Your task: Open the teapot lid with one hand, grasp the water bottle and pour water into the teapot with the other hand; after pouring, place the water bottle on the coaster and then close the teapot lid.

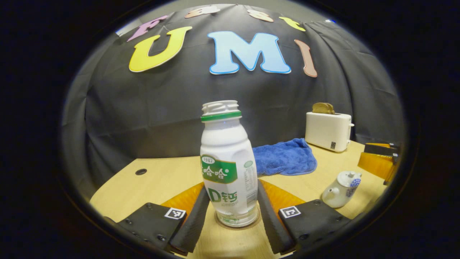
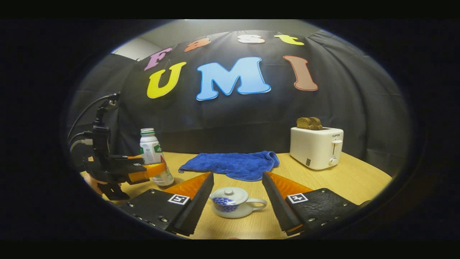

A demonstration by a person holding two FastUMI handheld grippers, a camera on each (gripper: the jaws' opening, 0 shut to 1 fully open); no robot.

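A white water bottle [image 1: 228,162] with a green label and no cap stands upright on the wooden table [image 1: 161,180]. My left gripper [image 1: 233,185] holds it low on the body, one finger pressed on each side. In the right gripper view the same bottle [image 2: 151,151] shows at the far left with the left gripper [image 2: 151,171] around it. A small white teapot [image 2: 231,203] with a blue pattern sits with its lid [image 2: 230,195] on, between and just ahead of the spread fingers of my right gripper [image 2: 237,175], untouched. From the left gripper view the teapot [image 1: 341,190] lies to the right.
A blue towel [image 2: 233,163] lies crumpled behind the teapot. A white toaster [image 2: 316,147] with bread in it stands at the back right. The table has a small round hole [image 1: 141,172] on its far left. The black cloth wall closes the back.
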